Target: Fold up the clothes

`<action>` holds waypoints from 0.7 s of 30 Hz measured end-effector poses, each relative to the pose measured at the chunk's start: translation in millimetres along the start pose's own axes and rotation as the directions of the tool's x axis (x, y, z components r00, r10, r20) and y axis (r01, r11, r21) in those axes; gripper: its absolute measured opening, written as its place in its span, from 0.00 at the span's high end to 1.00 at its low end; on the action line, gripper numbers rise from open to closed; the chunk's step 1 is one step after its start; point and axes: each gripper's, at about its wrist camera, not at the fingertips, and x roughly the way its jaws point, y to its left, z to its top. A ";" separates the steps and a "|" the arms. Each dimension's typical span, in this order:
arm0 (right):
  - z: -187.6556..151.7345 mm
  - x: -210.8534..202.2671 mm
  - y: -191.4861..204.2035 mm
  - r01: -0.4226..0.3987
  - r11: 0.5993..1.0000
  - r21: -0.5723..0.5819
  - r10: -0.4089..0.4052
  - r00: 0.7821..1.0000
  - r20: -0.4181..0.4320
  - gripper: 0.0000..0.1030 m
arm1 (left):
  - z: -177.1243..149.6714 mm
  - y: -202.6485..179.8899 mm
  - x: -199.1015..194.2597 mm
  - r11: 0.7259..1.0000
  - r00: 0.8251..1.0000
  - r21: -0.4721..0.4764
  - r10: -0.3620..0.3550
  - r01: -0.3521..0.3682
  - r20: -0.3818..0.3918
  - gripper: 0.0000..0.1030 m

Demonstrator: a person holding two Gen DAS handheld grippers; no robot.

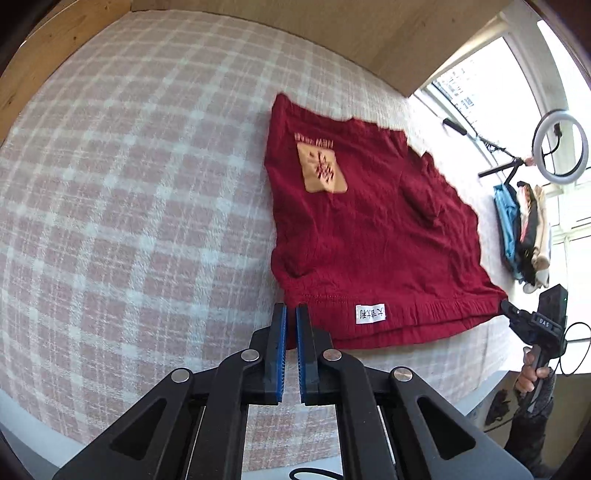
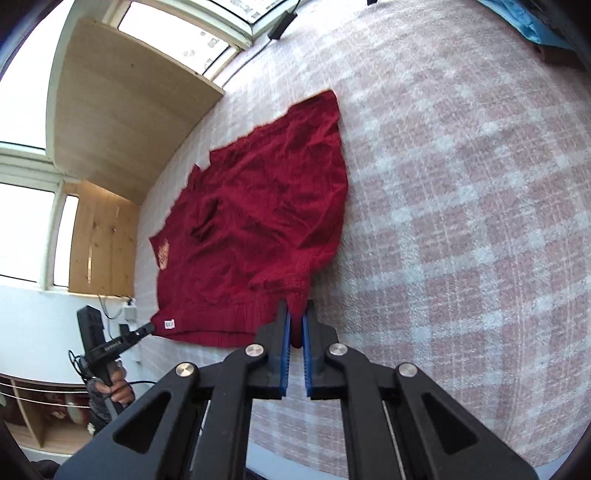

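Observation:
Red shorts (image 1: pixel 369 236) with a tan square patch and a white waistband label lie spread on the pink checked bed cover (image 1: pixel 129 192). My left gripper (image 1: pixel 290 308) pinches the waistband's left corner with its blue pads nearly closed. My right gripper (image 2: pixel 296 314) is shut on the waistband's other corner, with red cloth bunched between its pads. In the right wrist view the shorts (image 2: pixel 258 221) stretch away to the left, where the left gripper (image 2: pixel 147 328) holds the far corner. The right gripper also shows in the left wrist view (image 1: pixel 504 306).
A stack of folded clothes (image 1: pixel 524 236) sits at the bed's far right. A ring light on a stand (image 1: pixel 559 147) stands by the window. Wooden panels (image 1: pixel 332 33) border the bed. Low shelves (image 2: pixel 44 417) stand beside the bed.

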 end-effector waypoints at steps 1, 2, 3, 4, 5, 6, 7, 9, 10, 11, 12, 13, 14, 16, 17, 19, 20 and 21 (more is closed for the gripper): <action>5.4 -5.2 5.2 -0.016 1.000 0.002 0.016 1.000 0.019 0.95 | 6.2 -3.8 -7.7 1.000 1.000 0.000 -0.012 0.012 0.019 0.96; 10.8 -10.5 10.4 -0.032 0.999 0.003 0.032 0.999 0.038 0.94 | 12.7 -9.5 -15.5 1.000 0.999 0.005 -0.021 0.020 0.039 0.96; 17.2 -13.5 15.2 -0.053 0.999 0.009 0.052 0.997 0.056 0.94 | 21.8 -15.2 -21.4 1.000 0.998 0.010 -0.026 0.026 0.057 0.96; 24.2 -14.9 19.4 -0.071 0.997 0.015 0.070 0.995 0.073 0.94 | 30.0 -21.9 -26.9 1.000 0.997 0.016 -0.027 0.026 0.075 0.96; 31.7 -14.8 24.0 -0.078 0.997 0.020 0.076 0.993 0.090 0.94 | 40.2 -27.7 -26.7 1.000 0.996 0.019 -0.027 0.025 0.087 0.96; 39.7 -13.2 28.6 -0.076 0.997 0.022 0.073 0.992 0.105 0.94 | 51.0 -33.2 -25.2 0.999 0.995 0.022 -0.026 0.024 0.097 0.96; 47.9 -10.3 33.1 -0.077 0.997 0.022 0.074 0.990 0.118 0.94 | 61.8 -38.7 -23.7 0.999 0.994 0.024 -0.025 0.023 0.108 0.96; 64.3 0.6 37.1 -0.083 0.996 0.038 0.077 0.987 0.138 0.94 | 80.3 -43.9 -15.6 0.999 0.993 0.024 -0.032 0.029 0.111 0.96; 73.8 7.5 36.1 -0.084 0.995 0.053 0.076 0.987 0.140 0.94 | 89.9 -44.3 -9.8 0.999 0.993 0.021 -0.035 0.033 0.109 0.96; 82.9 14.9 33.2 -0.084 0.994 0.069 0.074 0.988 0.138 0.94 | 99.5 -44.7 -4.0 0.999 0.994 0.017 -0.037 0.036 0.107 0.96; 91.9 22.4 29.9 -0.083 0.993 0.085 0.071 0.988 0.135 0.94 | 107.7 -44.9 5.0 0.999 0.994 0.012 -0.038 0.037 0.099 0.96; 100.9 29.9 26.6 -0.082 0.991 0.101 0.068 0.989 0.132 0.94 | 115.6 -44.9 14.6 0.999 0.995 0.006 -0.038 0.037 0.090 0.96; 108.0 36.8 21.2 -0.079 0.990 0.119 0.064 0.990 0.126 0.94 | 121.4 -43.3 22.8 0.999 0.996 0.005 -0.034 0.033 0.077 0.96; 119.8 50.0 10.5 -0.065 0.987 0.147 0.049 0.993 0.110 0.94 | 132.2 -39.4 38.4 1.000 0.998 0.006 -0.023 0.023 0.051 0.96; 124.4 56.4 5.7 -0.052 0.986 0.156 0.037 0.994 0.099 0.94 | 137.6 -37.5 46.2 1.000 0.999 0.007 -0.018 0.018 0.037 0.96; 132.0 68.7 0.4 -0.002 0.988 0.156 -0.008 0.998 0.066 0.94 | 144.6 -31.4 60.5 1.000 1.000 0.005 -0.013 0.013 0.002 0.95; 135.3 73.5 -1.9 0.016 0.989 0.147 -0.024 0.998 0.051 0.94 | 147.5 -28.2 67.4 1.000 1.000 -0.004 -0.010 0.010 -0.019 0.95; 138.9 77.4 -3.8 0.031 0.989 0.147 -0.037 0.999 0.037 0.92 | 150.4 -25.0 74.4 1.000 0.999 -0.015 -0.007 0.006 -0.042 0.93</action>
